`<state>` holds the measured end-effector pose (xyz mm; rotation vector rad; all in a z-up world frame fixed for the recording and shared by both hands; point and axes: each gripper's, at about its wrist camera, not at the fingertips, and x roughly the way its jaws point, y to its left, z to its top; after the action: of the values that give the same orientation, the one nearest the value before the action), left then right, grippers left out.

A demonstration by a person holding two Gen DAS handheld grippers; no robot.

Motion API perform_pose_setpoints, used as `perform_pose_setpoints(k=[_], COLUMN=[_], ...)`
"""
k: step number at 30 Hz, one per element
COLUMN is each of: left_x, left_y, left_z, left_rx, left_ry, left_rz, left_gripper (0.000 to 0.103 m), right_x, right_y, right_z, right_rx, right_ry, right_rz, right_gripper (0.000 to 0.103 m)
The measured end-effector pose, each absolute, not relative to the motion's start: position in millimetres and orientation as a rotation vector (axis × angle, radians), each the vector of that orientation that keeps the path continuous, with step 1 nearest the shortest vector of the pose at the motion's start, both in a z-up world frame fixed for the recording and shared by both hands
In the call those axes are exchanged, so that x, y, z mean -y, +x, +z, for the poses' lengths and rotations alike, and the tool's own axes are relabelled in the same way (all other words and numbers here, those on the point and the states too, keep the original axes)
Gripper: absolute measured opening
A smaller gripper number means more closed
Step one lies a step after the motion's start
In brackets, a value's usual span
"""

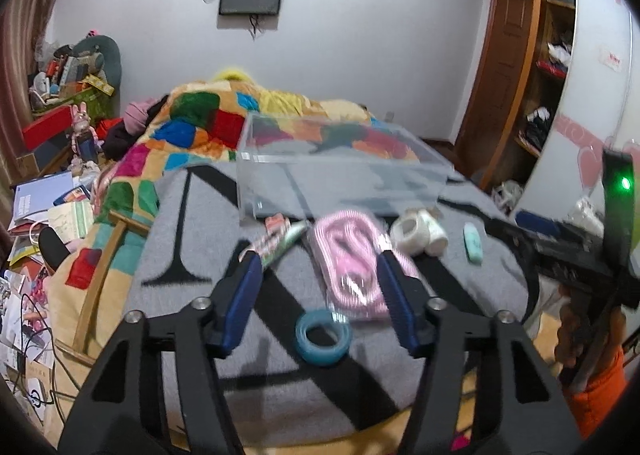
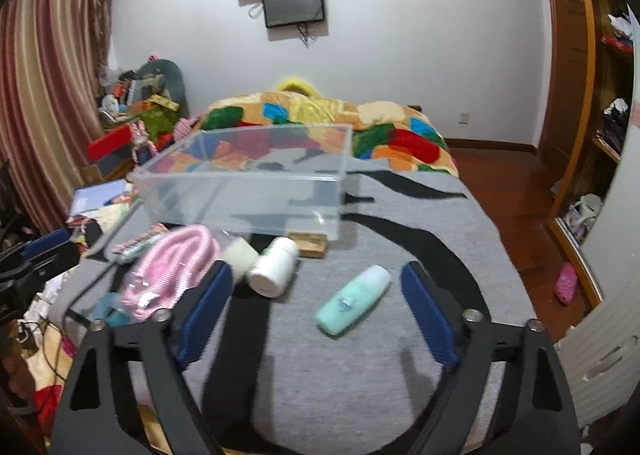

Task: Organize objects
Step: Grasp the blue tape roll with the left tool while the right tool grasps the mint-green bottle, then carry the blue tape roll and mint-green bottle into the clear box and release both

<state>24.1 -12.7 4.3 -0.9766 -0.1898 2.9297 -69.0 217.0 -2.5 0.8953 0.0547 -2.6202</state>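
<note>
The left gripper (image 1: pixel 318 275) is held low, its two blue-padded fingers (image 1: pixel 244 295) spread wide apart with nothing between them. The right gripper (image 2: pixel 318 295) is likewise wide open, its blue pads (image 2: pixel 428 315) gripping nothing. In the left wrist view the right gripper's black body reaches in from the right edge, a green light lit on it, held by a hand (image 1: pixel 576 331) in an orange sleeve.

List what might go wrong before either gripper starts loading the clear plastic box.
1. The pink cable coil in its crinkly clear bag overlaps the blue tape ring; the open left gripper may drag both.
2. The mint-green bottle lies on its side between the open right gripper's fingers and could roll.
3. The clear plastic box may slide on the soft grey blanket.
</note>
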Motion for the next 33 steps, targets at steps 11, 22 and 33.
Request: perform_pose_setpoints(k=[11, 22, 33], left_x=[-2.2, 8.9, 35.4], left_y=[21.2, 25.0, 9.8], left_z=[-39.4, -32.1, 14.1], left_rx=[0.151, 0.196, 0.256], left_ry=[-1.157, -1.114, -0.952], left_rz=[2.839, 2.875, 2.966], left_gripper=[0.050, 0.038, 0.038], right_x=[-231.8, -235.2, -221.8], right_y=[-93.5, -104.4, -86.4], right_z=[-32.7, -47.9, 7.9], right_rx=[0.023, 0.048, 0.020], right_ry=[1.069, 1.126, 0.900], right_rz=[-2.588, -2.580, -2.588], right_gripper=[0.059, 0.022, 0.022])
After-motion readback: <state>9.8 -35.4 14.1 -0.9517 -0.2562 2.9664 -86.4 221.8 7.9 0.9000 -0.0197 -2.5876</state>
